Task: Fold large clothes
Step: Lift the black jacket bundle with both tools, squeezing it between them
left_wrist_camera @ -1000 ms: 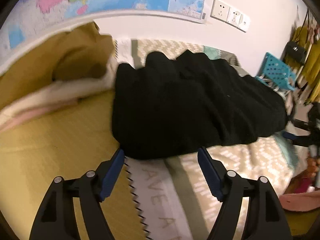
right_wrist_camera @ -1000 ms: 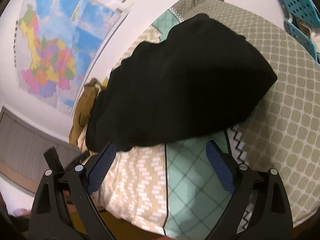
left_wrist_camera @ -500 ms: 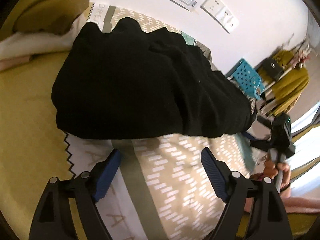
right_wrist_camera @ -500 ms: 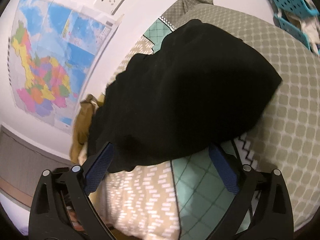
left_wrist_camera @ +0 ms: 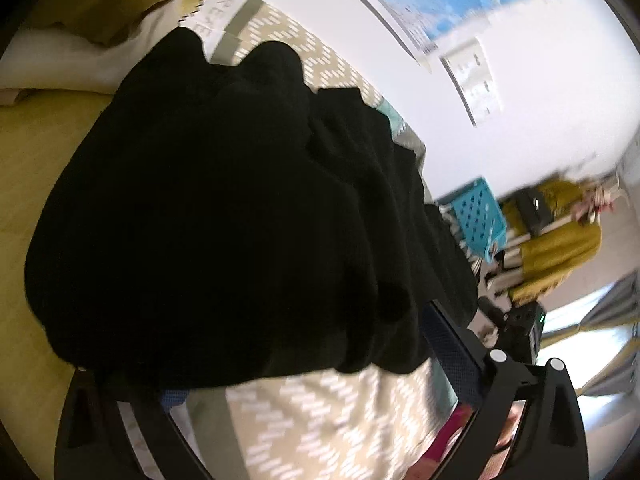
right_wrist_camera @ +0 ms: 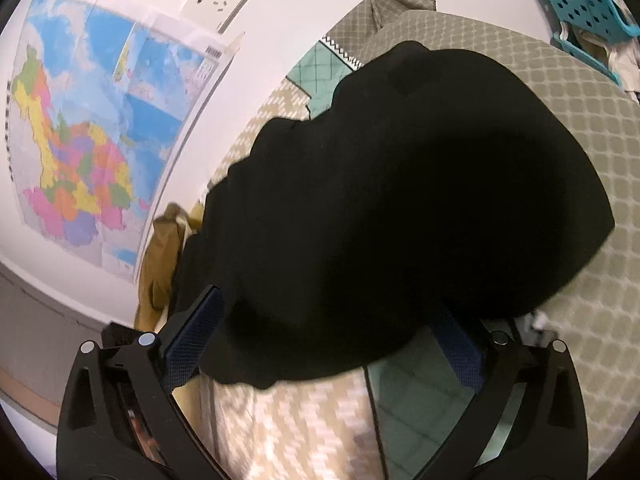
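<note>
Both claws, left gripper (left_wrist_camera: 304, 364) and right gripper (right_wrist_camera: 324, 340), are spreading wider, with the near edge of the black garment (left_wrist_camera: 224, 216) lying loose between each pair of pads on the patterned bedspread (left_wrist_camera: 320, 420).

black fingers (right_wrist_camera: 120, 392), blue pads (right_wrist_camera: 192, 340), silver screws

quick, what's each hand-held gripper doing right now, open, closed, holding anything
Left hand-held gripper: jaws opening wide around the near edge of the black garment, not clamped.
Right hand-held gripper: jaws opening wide, same garment's edge between them, not clamped.
</note>
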